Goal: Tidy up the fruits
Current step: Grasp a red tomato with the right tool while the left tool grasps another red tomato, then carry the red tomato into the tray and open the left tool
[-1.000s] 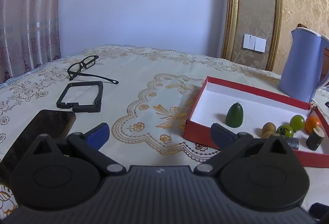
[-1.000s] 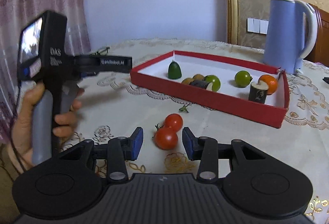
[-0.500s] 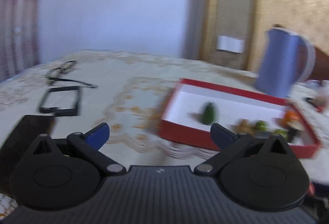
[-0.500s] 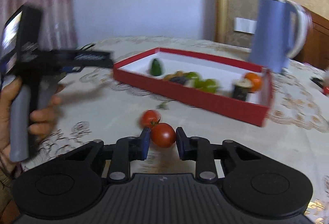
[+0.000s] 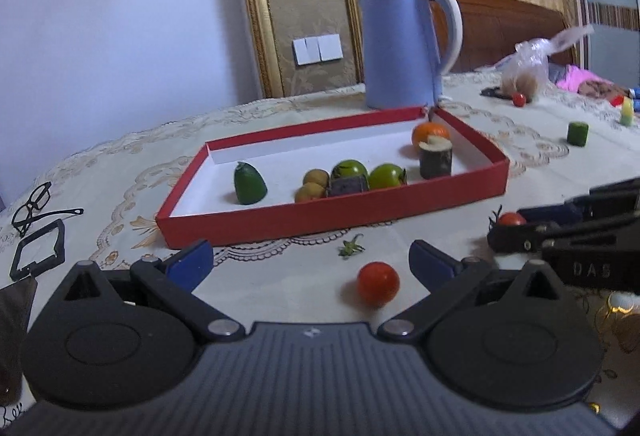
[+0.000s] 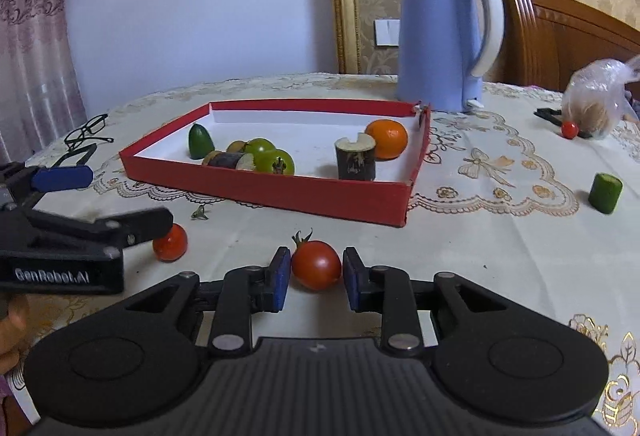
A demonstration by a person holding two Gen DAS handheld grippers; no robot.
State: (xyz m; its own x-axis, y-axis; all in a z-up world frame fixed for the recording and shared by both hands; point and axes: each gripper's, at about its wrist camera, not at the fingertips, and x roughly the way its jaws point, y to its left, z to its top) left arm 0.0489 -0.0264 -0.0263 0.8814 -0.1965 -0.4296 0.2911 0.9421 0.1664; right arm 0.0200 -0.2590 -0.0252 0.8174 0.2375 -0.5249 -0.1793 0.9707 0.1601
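Observation:
A red tray [image 5: 332,214] [image 6: 264,192] holds a green fruit piece [image 5: 249,183], green tomatoes [image 6: 274,160], brown fruits, dark cut pieces and an orange [image 6: 386,138]. My right gripper [image 6: 313,278] is shut on a red tomato [image 6: 316,265] just above the cloth in front of the tray; it also shows in the left wrist view [image 5: 510,219]. My left gripper [image 5: 308,262] is open, with a second red tomato [image 5: 378,283] [image 6: 171,242] lying between its fingers on the cloth.
A blue kettle [image 5: 400,44] [image 6: 444,36] stands behind the tray. A green cut piece [image 6: 605,193], a small red tomato [image 6: 569,129] and a plastic bag [image 6: 600,104] lie at the right. Glasses [image 5: 32,206] and a black frame [image 5: 38,256] lie at the left.
My right gripper closed on the front tomato and pulled it away from the other one. My left gripper swung right, from the glasses side to the remaining tomato.

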